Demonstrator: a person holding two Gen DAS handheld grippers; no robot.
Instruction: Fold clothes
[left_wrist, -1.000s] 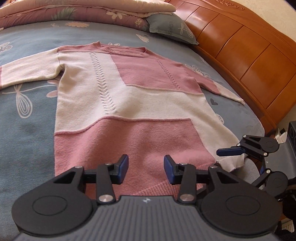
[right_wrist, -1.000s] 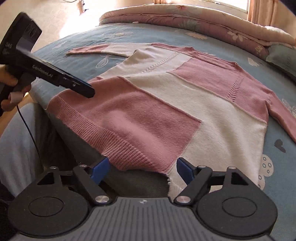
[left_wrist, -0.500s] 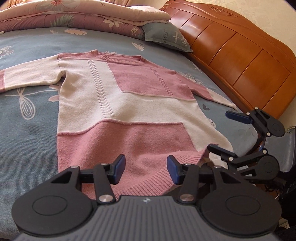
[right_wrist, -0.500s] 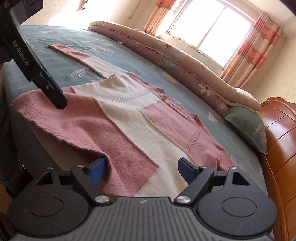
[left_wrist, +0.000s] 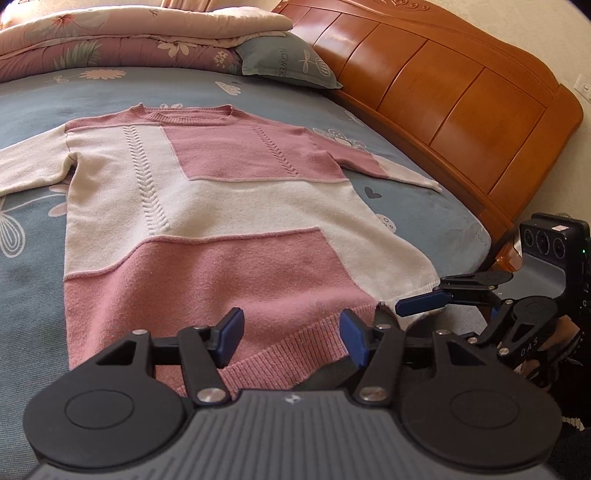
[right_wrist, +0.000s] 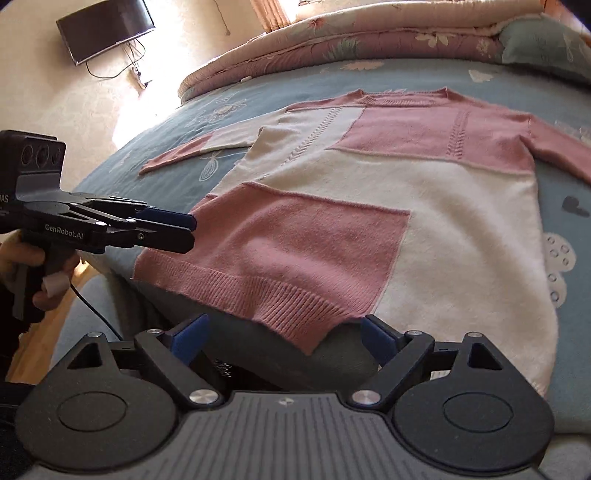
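We hold the left gripper (left_wrist: 291, 334) low and level over the ribbed hem of the sweater (left_wrist: 207, 206), jaws parted and gripping nothing, while the right gripper (right_wrist: 284, 334) hovers wide open beside it at the hem's white corner. The fuzzy pink-and-cream knit, with cable stitching, lies flat on the blue floral bedsheet (left_wrist: 33, 306) by the glossy wooden headboard (left_wrist: 443, 96).

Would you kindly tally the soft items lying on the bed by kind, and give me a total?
Sweater, pink and cream: 1, the sweater
Pillow, grey-blue: 1, the pillow
Folded floral quilt: 1, the quilt
Total: 3
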